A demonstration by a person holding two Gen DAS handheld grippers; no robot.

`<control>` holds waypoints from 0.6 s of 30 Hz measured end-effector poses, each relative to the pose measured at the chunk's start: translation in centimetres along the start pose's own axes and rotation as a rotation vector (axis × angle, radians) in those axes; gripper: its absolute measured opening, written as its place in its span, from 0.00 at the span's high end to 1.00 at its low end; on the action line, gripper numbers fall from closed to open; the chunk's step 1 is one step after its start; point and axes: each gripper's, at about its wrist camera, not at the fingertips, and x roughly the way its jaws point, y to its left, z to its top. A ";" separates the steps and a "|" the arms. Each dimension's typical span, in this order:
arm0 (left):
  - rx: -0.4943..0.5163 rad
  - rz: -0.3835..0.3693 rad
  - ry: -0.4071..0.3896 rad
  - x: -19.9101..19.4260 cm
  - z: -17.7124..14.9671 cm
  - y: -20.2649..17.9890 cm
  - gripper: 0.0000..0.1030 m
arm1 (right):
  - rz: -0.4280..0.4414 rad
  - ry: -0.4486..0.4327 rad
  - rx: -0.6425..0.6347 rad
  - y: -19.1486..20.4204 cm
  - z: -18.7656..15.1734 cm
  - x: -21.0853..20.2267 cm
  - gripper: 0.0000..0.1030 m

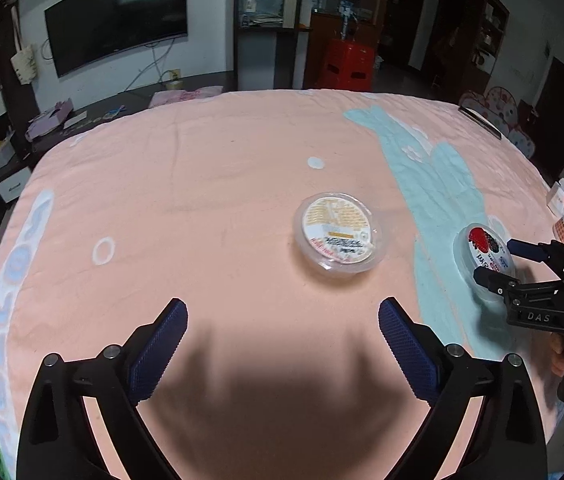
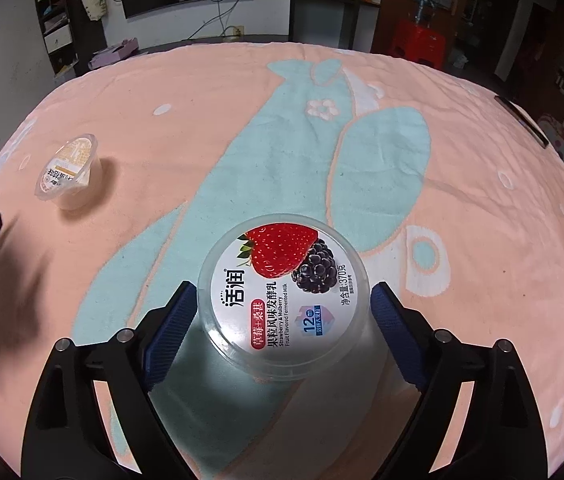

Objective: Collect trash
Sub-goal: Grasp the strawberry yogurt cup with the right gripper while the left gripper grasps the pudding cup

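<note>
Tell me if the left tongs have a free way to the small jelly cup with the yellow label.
Probably yes. The left tongs stand open over bare blanket, and the jelly cup sits ahead with nothing between. The right tongs are off beside it, at the yogurt tub.

Both wrist views look down, sharing pink blanket (image 1: 210, 184), perhaps overlapping centrally

A soft, matt terry cloth (image 2: 242, 160) is seen. The yogurt tub (image 2: 285, 296) is made of clear glossy plastic, its printed lid smooth. Ribbed blue pads (image 2: 170, 328) are fitted on matt black plastic.
</note>
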 end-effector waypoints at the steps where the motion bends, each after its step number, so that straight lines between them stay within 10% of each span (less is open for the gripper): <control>1: 0.011 0.002 0.001 0.4 0.2 -0.3 0.09 | 0.007 0.001 0.004 -0.1 0.0 0.0 0.15; 18: 0.095 -0.012 0.011 4.7 3.0 -3.1 0.08 | 0.034 -0.003 -0.031 -0.2 -0.2 0.3 0.15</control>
